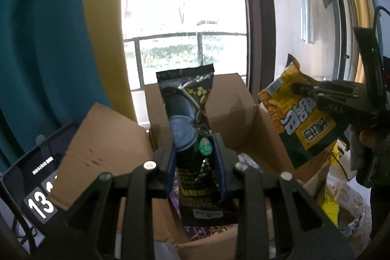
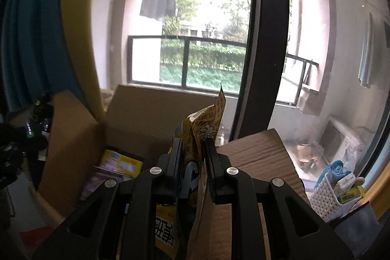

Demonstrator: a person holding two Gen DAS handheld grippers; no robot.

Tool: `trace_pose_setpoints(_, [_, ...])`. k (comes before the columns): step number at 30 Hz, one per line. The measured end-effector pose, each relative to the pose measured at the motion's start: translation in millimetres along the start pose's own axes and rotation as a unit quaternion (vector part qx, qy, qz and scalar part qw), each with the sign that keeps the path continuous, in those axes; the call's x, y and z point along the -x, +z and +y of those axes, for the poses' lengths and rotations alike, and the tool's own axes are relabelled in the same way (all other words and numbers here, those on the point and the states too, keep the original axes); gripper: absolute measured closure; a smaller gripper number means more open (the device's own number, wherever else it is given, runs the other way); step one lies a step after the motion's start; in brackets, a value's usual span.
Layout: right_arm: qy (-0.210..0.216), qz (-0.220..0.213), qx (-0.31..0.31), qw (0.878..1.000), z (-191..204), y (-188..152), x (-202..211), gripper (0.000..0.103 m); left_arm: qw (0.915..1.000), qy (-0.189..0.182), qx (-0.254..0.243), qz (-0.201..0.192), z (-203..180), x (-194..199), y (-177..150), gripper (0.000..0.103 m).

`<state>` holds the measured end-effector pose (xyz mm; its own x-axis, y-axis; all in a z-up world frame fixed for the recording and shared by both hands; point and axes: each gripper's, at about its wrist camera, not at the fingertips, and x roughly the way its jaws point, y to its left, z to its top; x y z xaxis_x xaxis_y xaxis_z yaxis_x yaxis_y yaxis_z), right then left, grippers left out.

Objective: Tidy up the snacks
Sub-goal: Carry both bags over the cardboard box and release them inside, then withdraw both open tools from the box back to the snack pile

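My left gripper [image 1: 195, 150] is shut on a tall black snack bag [image 1: 187, 94], which stands upright between the pads above an open cardboard box [image 1: 234, 101]. To the right in the left wrist view, my right gripper [image 1: 299, 89] pinches a yellow snack bag [image 1: 299, 118] over the box's right side. In the right wrist view the right gripper [image 2: 193, 145] is shut on that yellow bag [image 2: 209, 121], seen edge-on, in front of the same box [image 2: 151, 109]. Purple and yellow packets [image 2: 121, 165] lie inside the box.
A tablet [image 1: 31, 177] showing a clock stands left of the box, beside its raised left flap [image 1: 104, 138]. The right flap [image 2: 258, 152] hangs outward. A white basket [image 2: 326, 196] with small items sits at the right. A window and curtains are behind.
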<state>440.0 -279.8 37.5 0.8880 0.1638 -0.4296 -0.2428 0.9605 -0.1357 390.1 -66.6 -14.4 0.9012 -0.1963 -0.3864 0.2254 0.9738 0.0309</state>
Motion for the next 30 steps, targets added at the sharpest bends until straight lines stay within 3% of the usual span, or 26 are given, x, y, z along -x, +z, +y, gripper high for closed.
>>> trace_pose_setpoints(2, [-0.005,0.011,0.010,1.000,2.0,0.2,-7.3,0.083,0.9999,-0.004,0.008,0.008,1.0,-5.7,0.8,0.072])
trace_pose_setpoints(3, [-0.009,0.012,0.010,1.000,1.8,0.8,-8.1,0.078,0.9999,-0.004,0.010,0.008,1.4,-6.5,1.7,0.068])
trace_pose_setpoints(4, [-0.013,0.012,0.010,1.000,1.1,1.8,-7.6,0.074,0.9999,-0.003,0.011,0.005,1.6,-6.6,2.8,0.055])
trace_pose_setpoints(6, [-0.009,0.010,0.008,1.000,-0.7,3.2,-5.4,0.069,0.9998,-0.004,0.017,-0.002,2.7,-5.0,5.5,0.044])
trace_pose_setpoints(16, [-0.003,0.010,0.013,1.000,8.1,-3.5,20.8,0.069,0.9995,-0.007,0.031,-0.005,7.1,18.3,5.7,0.043])
trace_pose_setpoints(30, [0.011,0.003,0.006,1.000,23.8,-19.2,88.6,0.069,0.9989,-0.019,0.038,-0.021,-2.7,79.8,-5.5,0.042])
